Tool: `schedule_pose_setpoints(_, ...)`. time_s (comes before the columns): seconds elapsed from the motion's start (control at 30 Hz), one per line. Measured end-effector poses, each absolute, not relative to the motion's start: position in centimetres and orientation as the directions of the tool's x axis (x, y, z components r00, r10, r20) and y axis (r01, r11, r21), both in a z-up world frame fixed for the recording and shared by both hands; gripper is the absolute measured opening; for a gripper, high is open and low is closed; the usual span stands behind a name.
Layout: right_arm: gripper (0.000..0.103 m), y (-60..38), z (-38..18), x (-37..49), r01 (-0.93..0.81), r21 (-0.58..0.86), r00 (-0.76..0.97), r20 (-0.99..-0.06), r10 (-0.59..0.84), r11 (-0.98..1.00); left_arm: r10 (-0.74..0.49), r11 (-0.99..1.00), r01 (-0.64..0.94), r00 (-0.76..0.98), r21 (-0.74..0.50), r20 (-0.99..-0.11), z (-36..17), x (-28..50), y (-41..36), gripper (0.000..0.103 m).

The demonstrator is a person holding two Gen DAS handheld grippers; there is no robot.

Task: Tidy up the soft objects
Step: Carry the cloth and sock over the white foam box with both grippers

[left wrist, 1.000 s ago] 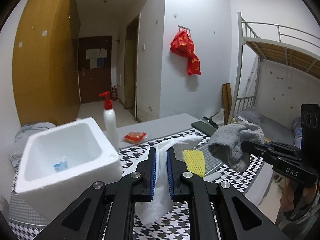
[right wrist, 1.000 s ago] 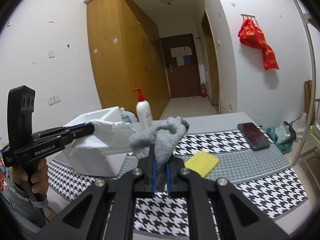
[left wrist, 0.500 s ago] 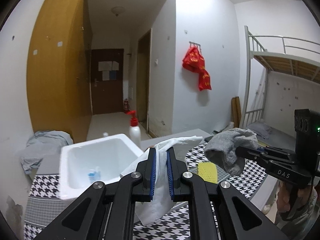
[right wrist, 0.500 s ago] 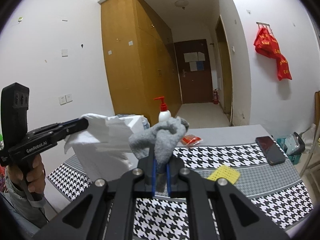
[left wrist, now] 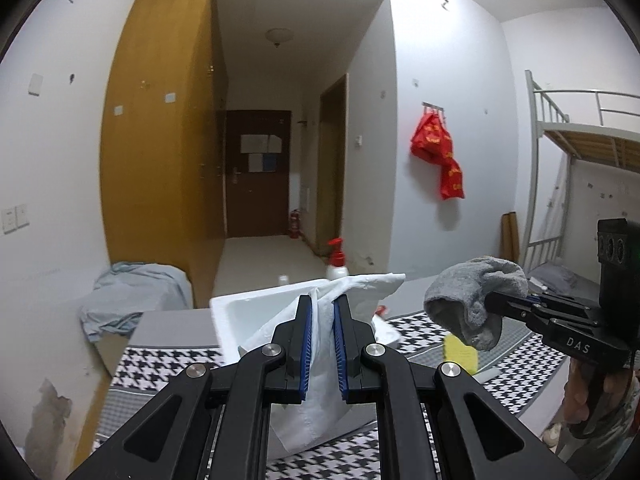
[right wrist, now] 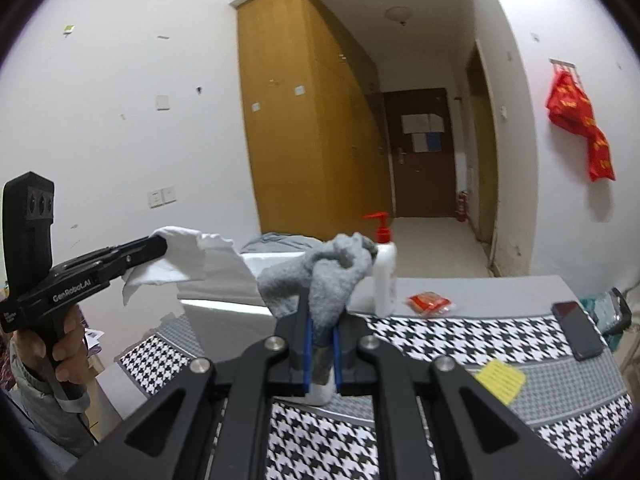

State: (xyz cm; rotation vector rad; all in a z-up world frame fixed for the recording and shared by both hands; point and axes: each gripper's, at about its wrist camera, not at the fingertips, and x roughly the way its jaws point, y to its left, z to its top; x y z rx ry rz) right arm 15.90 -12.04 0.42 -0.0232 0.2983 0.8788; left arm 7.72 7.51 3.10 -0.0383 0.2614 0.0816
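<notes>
The white foam box [left wrist: 256, 320] is the landmark; it stands on the table [right wrist: 460, 360], whose cloth has a black-and-white houndstooth pattern with grey bands. Left of the box the table ends at a straight edge, and beyond this edge a light blue cloth heap [left wrist: 132, 292] lies lower, against the wooden wardrobe [left wrist: 160, 120]. Behind the box the floor runs open toward a dark door [left wrist: 258, 172].

The left gripper [left wrist: 320, 336] is held above the box with its blue ribbed pads [left wrist: 305, 344] pressed on a white tissue [left wrist: 320, 380], thin and creased, which hangs down in front of the box wall. In the right wrist view the body of this gripper reads "GenRobot.AI".

Right of the box, lifted above the table, the right gripper [right wrist: 320, 344] is clamped on a grey sock [right wrist: 320, 276], fuzzy and bunched into a lump. In the left wrist view the letters "DAS" are printed on its side.

Behind the box, at its right corner, a white pump bottle [right wrist: 384, 276] with a red head stands upright. Further right on the plain grey strip lies a small red packet [right wrist: 430, 304]; the print on it is too small to read. Further right again, a yellow sponge [right wrist: 500, 380] with a dotted surface lies flat on the cloth, and a black phone [right wrist: 576, 330] lies near the far right edge of the table.
</notes>
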Motion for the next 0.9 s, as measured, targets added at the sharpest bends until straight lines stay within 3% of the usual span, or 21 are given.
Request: schedule_pose_setpoints(0.9, 0.011, -3.4, 0.3, 18.6, -0.838, 0.085, 0.484, -0.341, 0.806, 0.539, 0.207, 0.975, -0.222, 0.945, -0.03, -0.253, 3.3, 7.1, 10.6, 0.011)
